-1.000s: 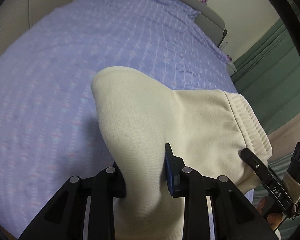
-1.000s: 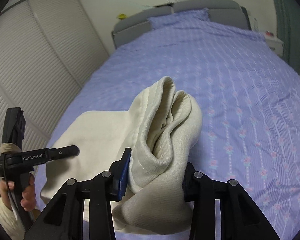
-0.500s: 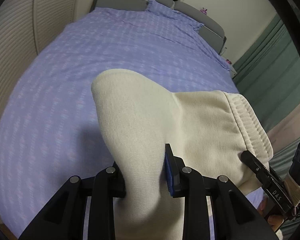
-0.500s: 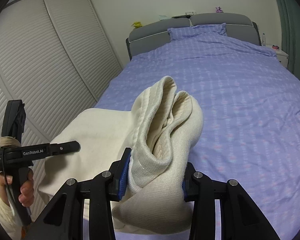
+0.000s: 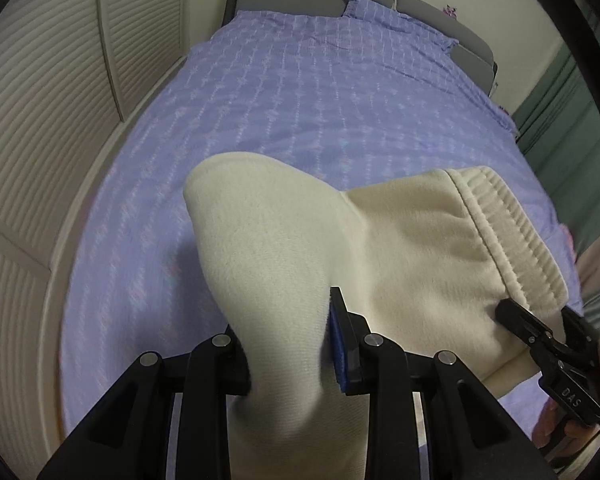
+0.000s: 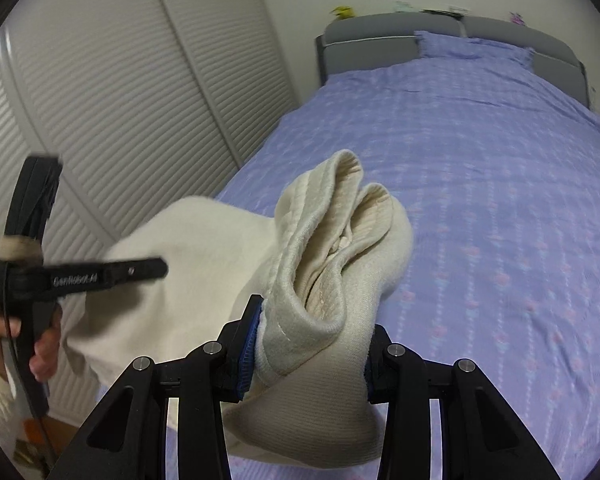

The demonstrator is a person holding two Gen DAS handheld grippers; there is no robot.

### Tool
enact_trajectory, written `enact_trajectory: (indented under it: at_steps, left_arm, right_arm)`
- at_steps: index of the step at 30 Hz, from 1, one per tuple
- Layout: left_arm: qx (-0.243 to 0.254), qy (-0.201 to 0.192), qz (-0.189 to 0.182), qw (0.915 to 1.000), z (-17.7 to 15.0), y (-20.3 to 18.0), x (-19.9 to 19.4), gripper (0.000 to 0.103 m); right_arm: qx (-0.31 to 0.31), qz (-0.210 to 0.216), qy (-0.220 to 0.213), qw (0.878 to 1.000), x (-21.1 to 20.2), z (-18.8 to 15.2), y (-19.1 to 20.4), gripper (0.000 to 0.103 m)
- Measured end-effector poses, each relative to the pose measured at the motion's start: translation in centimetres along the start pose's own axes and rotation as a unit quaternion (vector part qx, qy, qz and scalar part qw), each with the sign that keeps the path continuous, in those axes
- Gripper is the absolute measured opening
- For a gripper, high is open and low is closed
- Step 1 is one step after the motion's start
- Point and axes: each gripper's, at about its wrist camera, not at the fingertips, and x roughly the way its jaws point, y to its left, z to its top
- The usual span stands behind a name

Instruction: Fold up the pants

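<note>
Left claw (image 5: 288, 344) and right claw (image 6: 308, 356) each pinching a bunch of the cream fleece pants with ribbed waistband (image 5: 412, 248), held aloft over the lavender patterned bed (image 5: 320, 100); folding seemingly midway, laying-down and final fold outstanding.

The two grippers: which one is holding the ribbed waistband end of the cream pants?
The right gripper. Ribbed, stitched waistband folds bunch between its fingers, whereas the left gripper pinches only smooth fabric of the cream pants, away from the ribbing.
</note>
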Motion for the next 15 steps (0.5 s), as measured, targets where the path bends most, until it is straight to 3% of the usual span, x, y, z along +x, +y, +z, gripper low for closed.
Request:
enact_trajectory:
  at_steps: [3,5,7,8,9,11,15]
  left_arm:
    - [0.024,-0.001,0.039,0.999,0.5,1.5,1.6,0.034]
    - [0.045,0.034,0.131,0.9898,0.2,3.0,4.5,0.055]
    - [0.072,0.06,0.25,0.9638,-1.2,4.1,6.6,0.052]
    - [0.088,0.064,0.3,0.9478,-2.3,4.7,7.1,0.052]
    - [0.088,0.069,0.308,0.9447,-3.1,5.0,7.2,0.052]
    - [0.076,0.08,0.287,0.9516,-4.7,5.6,6.5,0.052]
    - [0.071,0.043,0.279,0.9569,-7.7,3.5,2.8,0.057]
  right_arm:
    - [-0.003,-0.005,0.017,1.0,2.9,0.1,1.3,0.046]
    - [0.014,-0.014,0.06,0.998,6.1,0.1,0.7,0.053]
    - [0.037,-0.052,0.127,0.99,8.9,-1.4,-0.1,0.059]
    - [0.036,-0.07,0.137,0.987,9.3,-2.1,-0.4,0.06]
    - [0.037,-0.092,0.142,0.985,9.2,-2.7,-0.9,0.061]
    - [0.033,-0.111,0.144,0.983,8.4,-4.0,-1.8,0.062]
    - [-0.003,-0.138,0.139,0.981,5.3,-5.6,-2.9,0.062]
